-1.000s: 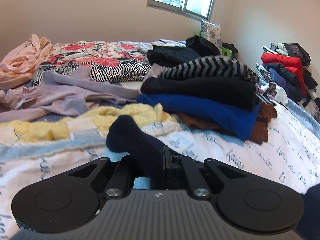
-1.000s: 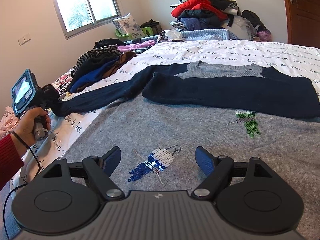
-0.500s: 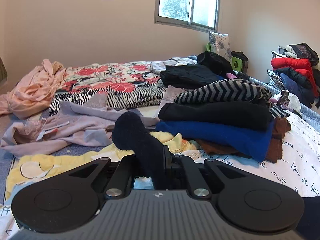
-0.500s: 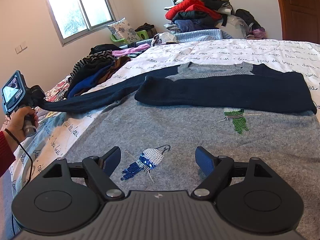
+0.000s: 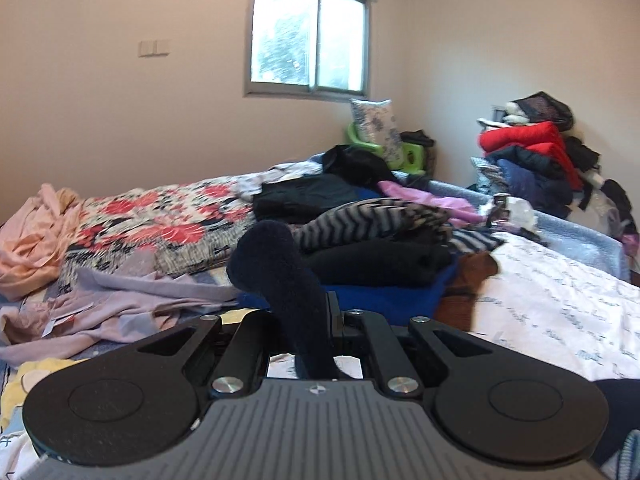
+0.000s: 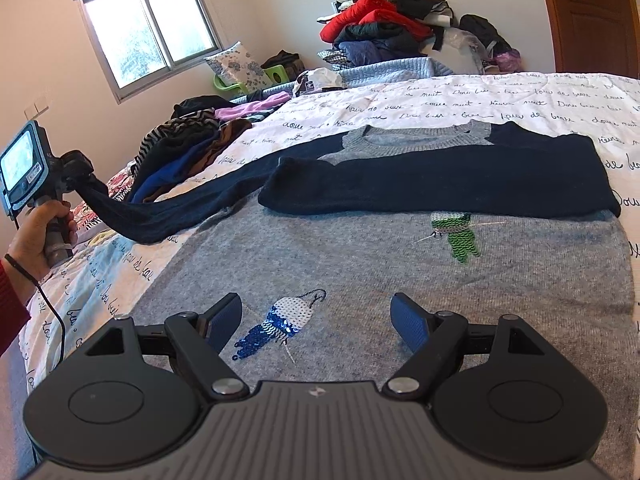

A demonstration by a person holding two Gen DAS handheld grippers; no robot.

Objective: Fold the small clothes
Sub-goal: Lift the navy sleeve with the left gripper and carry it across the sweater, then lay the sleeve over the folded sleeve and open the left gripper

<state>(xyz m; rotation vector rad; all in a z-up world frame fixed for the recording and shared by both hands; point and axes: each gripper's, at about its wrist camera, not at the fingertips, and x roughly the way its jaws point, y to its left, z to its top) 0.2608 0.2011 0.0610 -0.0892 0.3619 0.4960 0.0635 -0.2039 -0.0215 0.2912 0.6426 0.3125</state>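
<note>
A grey sweater [image 6: 360,248] with navy sleeves and sequin birds lies flat on the bed. One navy sleeve [image 6: 440,188] is folded across its chest. My left gripper [image 5: 320,320] is shut on the cuff of the other navy sleeve [image 5: 276,272]. In the right wrist view that gripper [image 6: 74,172] holds the sleeve [image 6: 160,216] lifted off the bed at the left. My right gripper [image 6: 316,320] is open and empty, low over the sweater's hem by the blue sequin bird [image 6: 280,324].
A stack of folded clothes [image 5: 380,248] lies on the white lettered bedspread [image 6: 480,100] beyond the sweater. Loose garments [image 5: 100,280] lie at the left. A clothes pile [image 6: 384,28] stands in the far corner under the window wall.
My left gripper has risen and pulled the navy sleeve up off the bed. The right gripper has stayed open over the hem, drawing slightly closer to the sweater.
</note>
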